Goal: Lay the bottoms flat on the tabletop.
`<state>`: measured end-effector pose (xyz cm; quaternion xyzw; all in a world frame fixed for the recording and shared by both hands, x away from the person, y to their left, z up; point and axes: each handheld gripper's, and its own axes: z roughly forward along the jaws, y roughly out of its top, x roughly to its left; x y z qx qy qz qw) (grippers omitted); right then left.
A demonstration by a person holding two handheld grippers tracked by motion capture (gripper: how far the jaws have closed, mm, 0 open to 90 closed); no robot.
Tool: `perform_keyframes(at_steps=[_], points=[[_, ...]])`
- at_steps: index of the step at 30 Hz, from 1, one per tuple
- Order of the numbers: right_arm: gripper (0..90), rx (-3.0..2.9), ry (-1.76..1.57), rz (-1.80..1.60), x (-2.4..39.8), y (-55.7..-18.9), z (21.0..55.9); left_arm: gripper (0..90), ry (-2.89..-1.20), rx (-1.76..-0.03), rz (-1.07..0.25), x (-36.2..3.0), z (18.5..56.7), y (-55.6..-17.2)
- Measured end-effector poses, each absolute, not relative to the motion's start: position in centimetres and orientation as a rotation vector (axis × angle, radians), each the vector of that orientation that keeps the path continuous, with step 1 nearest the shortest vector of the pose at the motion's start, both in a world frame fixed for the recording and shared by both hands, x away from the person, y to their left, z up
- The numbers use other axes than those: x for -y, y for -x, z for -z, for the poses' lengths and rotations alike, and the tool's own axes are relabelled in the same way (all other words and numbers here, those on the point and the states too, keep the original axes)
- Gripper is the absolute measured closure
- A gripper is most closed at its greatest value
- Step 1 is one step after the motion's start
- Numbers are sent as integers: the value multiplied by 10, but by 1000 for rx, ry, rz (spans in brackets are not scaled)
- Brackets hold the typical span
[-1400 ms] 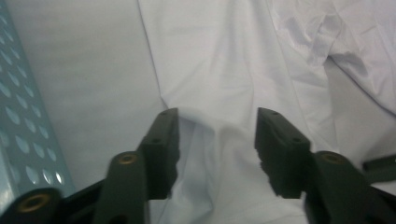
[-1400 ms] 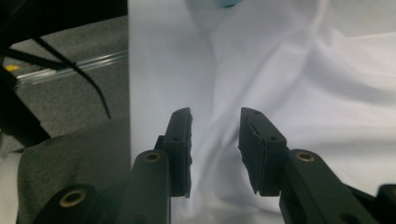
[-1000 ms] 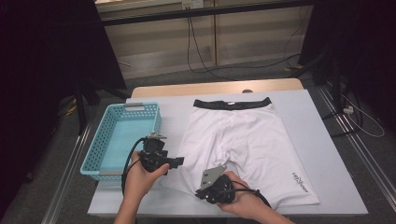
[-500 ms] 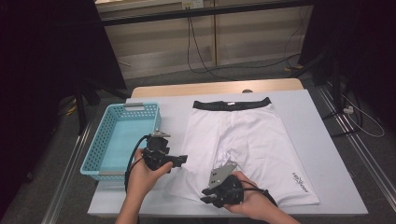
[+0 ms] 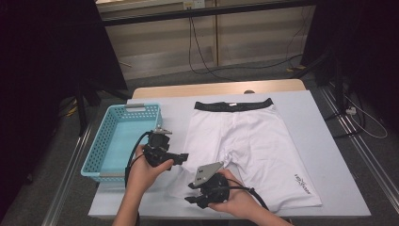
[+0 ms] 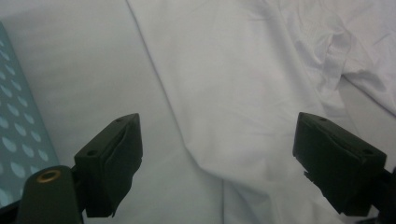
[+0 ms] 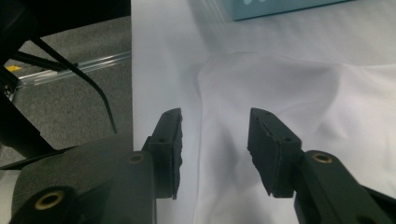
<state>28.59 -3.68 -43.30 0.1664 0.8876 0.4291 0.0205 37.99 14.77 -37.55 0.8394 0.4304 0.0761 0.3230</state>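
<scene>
**Both grippers open over the left leg of the shorts; no fold made yet**

Left gripper (image 5: 181, 157): jaws spread wide, nothing between the pads; they have just been opening further. In the left gripper view the fabric lies flat below the jaws, untouched. Right gripper (image 5: 190, 199): jaws parted partway and just been opening, with cloth lying under the gap but not pinched; the pads stand clear of it in the right gripper view.

White shorts (image 5: 244, 146): spread flat on the table (image 5: 329, 141), black waistband (image 5: 234, 104) at the far side, both legs pointing toward the person. The right leg with the small logo lies smooth. The left leg shows soft wrinkles near the crotch and its hem reaches the near table edge, where the right gripper sits. The left gripper hangs over the outer edge of that leg.

Blue basket (image 5: 101, 155): just beside the shorts on the left, apart from them, nothing in it.

Judgement: the garment looks laid out and smoothed, with both grips let go. Nothing is folded and nothing is in the basket. Folding the shorts, and possibly moving them to the basket, is left to do.
</scene>
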Motion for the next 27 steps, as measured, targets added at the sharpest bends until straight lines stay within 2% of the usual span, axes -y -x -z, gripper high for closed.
perform_keyframes(at_steps=[5, 10, 16, 23, 27], points=[[511, -2788, -562, -1284, 22, -293, 438, 157, -2186, -1143, -212, -148, 366, -392], [539, -2800, -558, -1291, 8, -294, 442, 150, -2142, -1151, -217, -154, 359, -391], [552, -2786, -550, -1282, -8, -293, 451, 148, -2167, -1159, -223, -158, 361, -391], [683, -2720, -510, -1244, -9, -292, 455, 156, -2175, -1144, -241, -161, 361, -391], [804, -2706, -538, -1239, -8, -295, 455, 165, -2152, -1142, -258, -165, 359, -390]])
